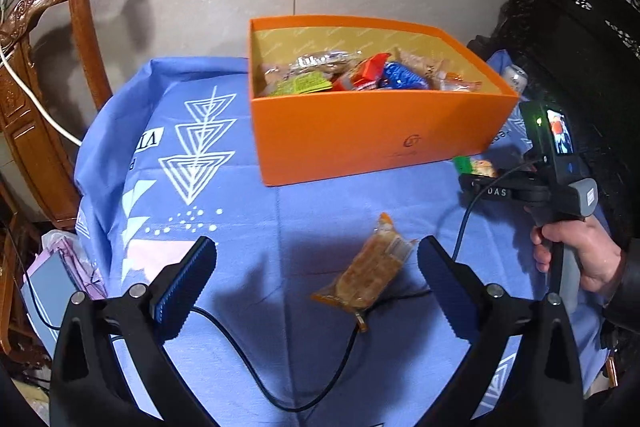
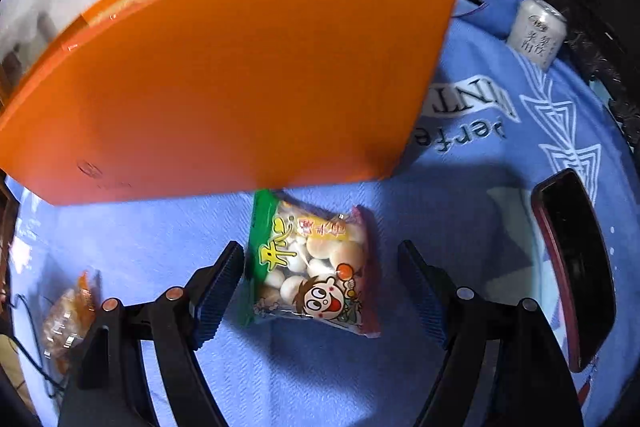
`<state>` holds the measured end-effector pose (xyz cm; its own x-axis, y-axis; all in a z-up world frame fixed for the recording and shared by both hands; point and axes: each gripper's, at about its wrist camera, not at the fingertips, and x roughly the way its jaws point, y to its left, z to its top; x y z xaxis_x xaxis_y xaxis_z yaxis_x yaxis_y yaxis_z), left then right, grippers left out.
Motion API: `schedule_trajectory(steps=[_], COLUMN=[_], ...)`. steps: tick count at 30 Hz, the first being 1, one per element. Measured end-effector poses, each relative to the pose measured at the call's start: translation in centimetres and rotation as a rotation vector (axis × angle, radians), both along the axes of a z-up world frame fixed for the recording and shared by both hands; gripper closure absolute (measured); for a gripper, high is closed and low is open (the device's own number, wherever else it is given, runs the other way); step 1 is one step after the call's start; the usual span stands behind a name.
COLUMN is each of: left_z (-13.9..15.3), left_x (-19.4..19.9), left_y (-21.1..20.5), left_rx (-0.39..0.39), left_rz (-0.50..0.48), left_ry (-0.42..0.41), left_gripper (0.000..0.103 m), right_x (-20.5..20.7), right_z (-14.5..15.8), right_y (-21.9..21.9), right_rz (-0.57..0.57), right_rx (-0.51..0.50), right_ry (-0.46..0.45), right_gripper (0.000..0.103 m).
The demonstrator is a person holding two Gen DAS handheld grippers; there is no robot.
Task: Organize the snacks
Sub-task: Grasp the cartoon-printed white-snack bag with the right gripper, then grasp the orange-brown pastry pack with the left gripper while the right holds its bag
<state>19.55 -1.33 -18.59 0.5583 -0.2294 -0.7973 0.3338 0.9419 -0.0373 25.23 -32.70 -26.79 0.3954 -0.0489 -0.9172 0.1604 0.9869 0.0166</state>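
Your right hand-held gripper is wide open w/ the biscuit-ball packet between its jaws on the desk by the orange box; it's probably light, crinkly & crushable, so pinch mid-body gently.

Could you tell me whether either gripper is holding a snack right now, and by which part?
Nothing is held: left gripper and right gripper are open above packets.

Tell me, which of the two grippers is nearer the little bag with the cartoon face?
Right. The right gripper is open with its jaws either side of the cartoon snack bag by the orange box. The left gripper is farther off, over the brown snack packet.
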Motion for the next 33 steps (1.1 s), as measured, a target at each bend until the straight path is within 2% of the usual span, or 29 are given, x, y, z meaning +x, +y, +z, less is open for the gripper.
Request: schedule_trajectory(steps=[1, 3, 5, 8, 11, 16, 19, 24, 28, 30, 31, 33], left_z=[-0.1, -0.4, -1.0, -1.7, -2.6, -5.3, -7.2, -10.1, -11.2, -11.2, -11.1, -11.0], left_x=[0.1, 0.5, 0.7, 1.0, 1.2, 1.7, 1.6, 1.8, 1.5, 1.3, 1.2, 1.0], left_y=[0.1, 0.2, 0.0, -1.0, -2.6, -5.2, -6.1, -6.7, -6.9, -6.7, -6.6, -6.5], left_rx=[0.000, 0.000, 0.000, 0.019, 0.048, 0.090, 0.119, 0.175, 0.173, 0.131, 0.112, 0.099], left_rz=[0.000, -0.006, -0.025, -0.094, -0.205, -0.365, -0.426, -0.448, -0.458, -0.459, -0.450, -0.440], left_ry=[0.004, 0.020, 0.030, 0.022, 0.003, 0.021, 0.030, 0.069, 0.074, 0.081, 0.080, 0.073], left_gripper=[0.004, 0.004, 0.004, 0.004, 0.004, 0.004, 0.004, 0.004, 0.005, 0.017, 0.027, 0.039], right_x=[-0.1, -0.5, -1.0, -2.7, -5.3, -9.9, -12.0, -13.7, -13.7, -13.7, -13.6, -13.6], right_z=[-0.1, 0.2, 0.4, 1.1, 2.5, 5.0, 5.9, 6.3, 6.2, 6.3, 6.4, 6.5], right_y=[0.5, 1.1, 1.7, 2.2, 2.2, 1.5, 1.0, 1.3, 1.9, 2.2, 2.3, 2.6], right_rz=[0.020, 0.050, 0.074, 0.096, 0.096, 0.074, 0.049, 0.024, 0.036, 0.044, 0.048, 0.058], right_rx=[-0.031, -0.032, -0.039, -0.020, 0.033, 0.097, 0.119, 0.143, 0.154, 0.157, 0.154, 0.150], right_ry=[-0.006, -0.020, -0.011, -0.007, -0.012, 0.000, 0.013, 0.022, 0.024, 0.020, 0.016, 0.011], right_gripper=[0.029, 0.050, 0.053, 0.054, 0.054, 0.053, 0.053, 0.052, 0.052, 0.052, 0.052, 0.052])
